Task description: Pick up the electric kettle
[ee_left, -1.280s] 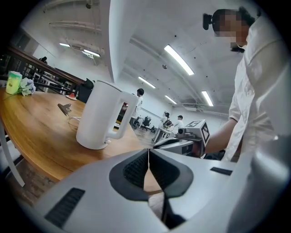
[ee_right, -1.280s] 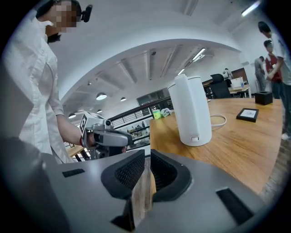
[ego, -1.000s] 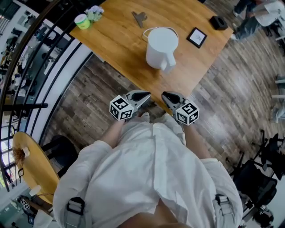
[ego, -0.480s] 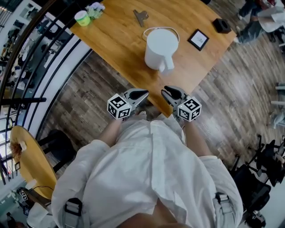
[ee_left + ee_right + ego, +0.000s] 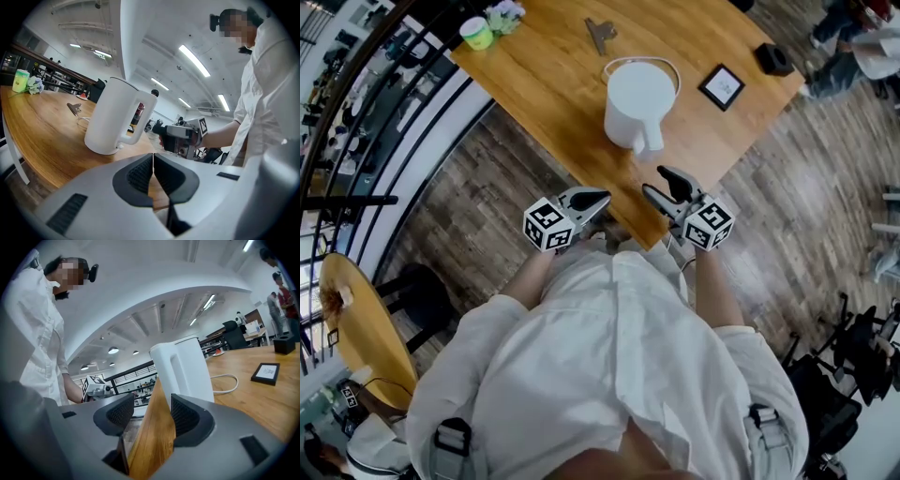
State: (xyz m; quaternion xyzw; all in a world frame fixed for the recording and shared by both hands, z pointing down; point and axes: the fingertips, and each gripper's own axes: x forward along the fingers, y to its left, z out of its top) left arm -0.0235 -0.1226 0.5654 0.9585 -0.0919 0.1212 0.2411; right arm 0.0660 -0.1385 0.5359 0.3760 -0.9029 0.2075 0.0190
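The white electric kettle (image 5: 639, 98) stands upright on the wooden table (image 5: 553, 84), its handle (image 5: 649, 141) turned toward me. My right gripper (image 5: 660, 185) hovers over the table's near edge, just short of the handle. Its jaws are opening, with nothing between them. In the right gripper view the kettle (image 5: 183, 366) rises right beyond the spread pads (image 5: 186, 414). My left gripper (image 5: 598, 199) is shut and empty, held off the table's edge to the left of the handle. The left gripper view shows the kettle (image 5: 117, 117) ahead and to the left.
On the table lie a binder clip (image 5: 599, 33), a green cup (image 5: 475, 36), a small framed card (image 5: 722, 86), a black box (image 5: 773, 59) and the kettle's cord (image 5: 670, 67). A railing (image 5: 384, 122) runs at left; a round table (image 5: 356, 328) stands below it.
My right gripper has moved forward over the table's edge toward the kettle's handle, and its jaws have spread apart. The left gripper has stayed about where it was.
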